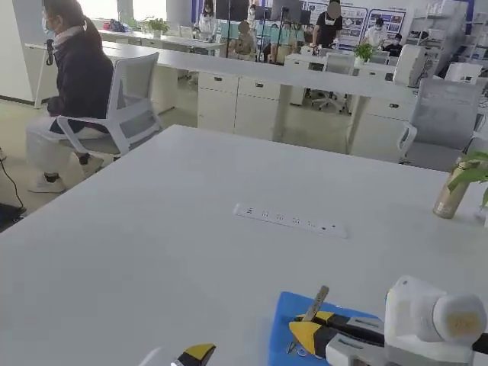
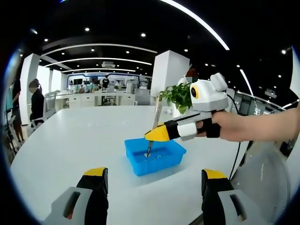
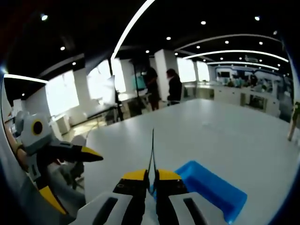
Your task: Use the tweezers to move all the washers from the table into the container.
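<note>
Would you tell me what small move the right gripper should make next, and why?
Probably ease the right gripper slightly so the tweezers release: their tips are down inside the blue container. Whether they carry a washer is too small to tell.

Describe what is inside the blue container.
The tweezers, held by the right gripper, dip into the blue container. Small pale specks lie on its floor, too small to identify; the near wall hides the rest.
</note>
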{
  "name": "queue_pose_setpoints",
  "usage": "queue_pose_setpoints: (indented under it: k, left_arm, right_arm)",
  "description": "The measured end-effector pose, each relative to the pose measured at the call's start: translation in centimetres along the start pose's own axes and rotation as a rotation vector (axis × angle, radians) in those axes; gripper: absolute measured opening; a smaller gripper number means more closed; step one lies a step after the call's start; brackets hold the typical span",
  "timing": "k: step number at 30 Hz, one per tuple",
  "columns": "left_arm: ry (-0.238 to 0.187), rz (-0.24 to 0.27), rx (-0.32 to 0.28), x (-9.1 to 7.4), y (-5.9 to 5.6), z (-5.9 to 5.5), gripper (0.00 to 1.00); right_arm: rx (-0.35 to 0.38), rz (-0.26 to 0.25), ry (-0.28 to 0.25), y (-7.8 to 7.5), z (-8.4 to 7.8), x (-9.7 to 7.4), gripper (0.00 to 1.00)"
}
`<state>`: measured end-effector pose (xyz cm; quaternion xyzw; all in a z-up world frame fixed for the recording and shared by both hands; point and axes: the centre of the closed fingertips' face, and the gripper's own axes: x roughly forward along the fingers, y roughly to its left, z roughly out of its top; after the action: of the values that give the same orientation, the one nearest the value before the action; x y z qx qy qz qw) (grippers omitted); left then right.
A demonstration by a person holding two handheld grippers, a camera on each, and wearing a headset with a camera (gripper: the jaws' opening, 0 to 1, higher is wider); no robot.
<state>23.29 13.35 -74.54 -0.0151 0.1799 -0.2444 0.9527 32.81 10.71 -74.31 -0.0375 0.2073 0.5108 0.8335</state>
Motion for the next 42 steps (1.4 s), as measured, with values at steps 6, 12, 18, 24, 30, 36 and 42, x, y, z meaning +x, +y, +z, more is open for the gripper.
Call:
queue_pose_setpoints:
  k: [6,12,18,24,30,36,42]
  left_arm:
    - [0.003,-0.010,0.003,0.1,-0.2,-0.1,0.83]
    - [0.014,-0.018,-0.004,0.2,-0.3,-0.3,0.83]
    - [0.016,0.000,0.007,0.2,0.0,-0.3,0.83]
    - [0.014,0.005,-0.003,0.2,0.1,-0.3,0.83]
    - [0.022,-0.002,0.003,0.2,0.0,-0.4,0.83]
    - [0.020,0.000,-0.002,0.2,0.1,-0.4,0.83]
    - [0.022,-0.002,-0.002,0.1,0.0,-0.4,0.82]
  right_arm:
    - [-0.012,-0.034,0.009,-1.3,0.7,0.5,0.03]
    - [-0.002,-0.075,-0.003,-3.1,1.6,1.0,0.03]
    - [-0.032,-0.085,0.022,-4.1,1.3,2.1,0.03]
    - [-0.026,-0.094,0.066,-5.3,-0.3,3.2,0.03]
    - [-0.008,-0.093,0.105,-5.7,-1.8,4.0,0.03]
    - [-0.004,-0.095,0.136,-5.6,-3.1,4.4,0.03]
    - [-0.007,-0.091,0.149,-5.4,-3.6,4.5,0.03]
